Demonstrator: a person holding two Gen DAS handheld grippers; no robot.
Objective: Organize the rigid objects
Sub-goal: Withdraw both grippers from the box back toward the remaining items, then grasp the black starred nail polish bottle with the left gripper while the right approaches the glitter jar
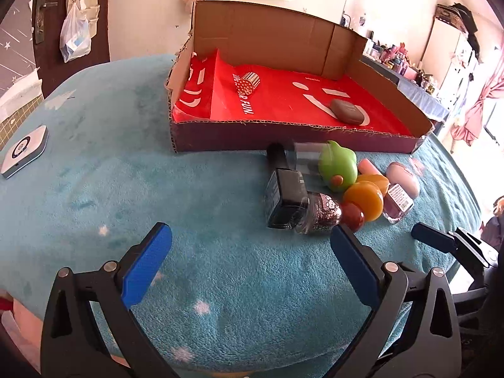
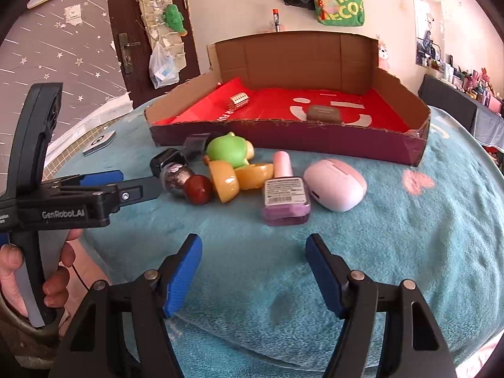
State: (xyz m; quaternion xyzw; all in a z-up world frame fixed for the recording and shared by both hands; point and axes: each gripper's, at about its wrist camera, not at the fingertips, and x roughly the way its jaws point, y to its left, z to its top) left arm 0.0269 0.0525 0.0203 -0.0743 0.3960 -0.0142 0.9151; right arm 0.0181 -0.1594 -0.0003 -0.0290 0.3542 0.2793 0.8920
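A cardboard box (image 1: 362,140) (image 2: 419,110) lined in red stands on the teal blanket. It holds a studded silver cylinder (image 1: 248,83) (image 2: 237,101) and a grey case (image 1: 346,111) (image 2: 324,113). In front lie a black bottle (image 1: 285,200), a glitter bottle (image 1: 321,212) (image 2: 176,179), a red ball (image 1: 352,215) (image 2: 197,189), a green toy (image 1: 337,165) (image 2: 230,151), orange pieces (image 1: 365,198) (image 2: 223,181), a pink polish bottle (image 1: 397,200) (image 2: 285,197) and a pink case (image 1: 404,178) (image 2: 335,184). My left gripper (image 1: 252,236) (image 2: 138,182) is open and empty near the glitter bottle. My right gripper (image 2: 253,247) (image 1: 425,236) is open and empty before the polish bottle.
A white and blue device (image 1: 23,151) (image 2: 99,141) lies at the blanket's left edge. A dark door (image 2: 151,31) with hanging bags is behind. A cluttered shelf (image 1: 406,63) stands at the far right.
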